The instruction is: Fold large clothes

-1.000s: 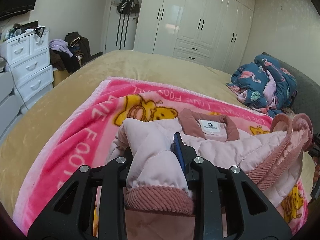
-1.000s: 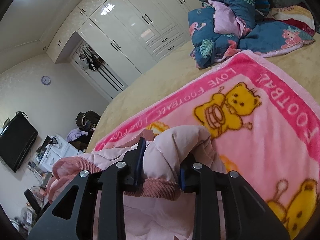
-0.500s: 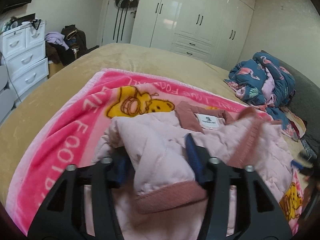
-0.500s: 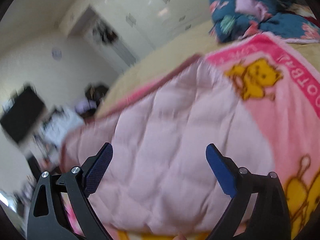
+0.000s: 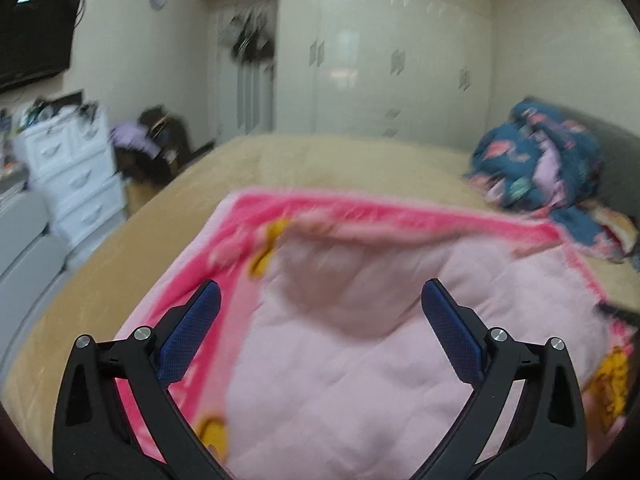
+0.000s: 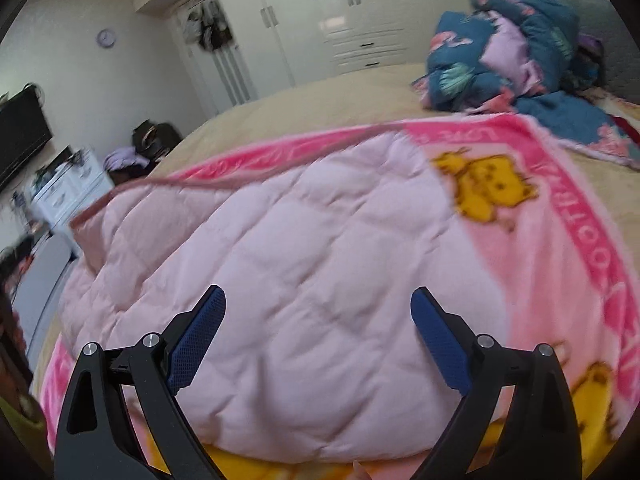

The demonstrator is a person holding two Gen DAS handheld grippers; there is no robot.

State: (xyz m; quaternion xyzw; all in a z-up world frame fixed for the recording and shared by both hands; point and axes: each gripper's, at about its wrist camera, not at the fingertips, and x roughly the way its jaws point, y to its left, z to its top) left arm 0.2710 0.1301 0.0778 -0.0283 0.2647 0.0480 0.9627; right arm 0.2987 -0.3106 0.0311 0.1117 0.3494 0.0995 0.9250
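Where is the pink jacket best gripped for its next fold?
Probably the jacket is best taken at its ribbed edge on the far left, coming in low from that side: it lies loose and raised off the blanket, while the quilted middle is flat.

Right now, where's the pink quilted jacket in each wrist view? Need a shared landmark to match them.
Left wrist: pink quilted jacket fills lower centre and right, blurred, on the pink cartoon blanket.
Right wrist: the jacket fills centre and lower left; the blanket shows to its right.
Shared landmark: dark blue floral bedding heap, right of centre at mid height in the left view, upper right in the right view.
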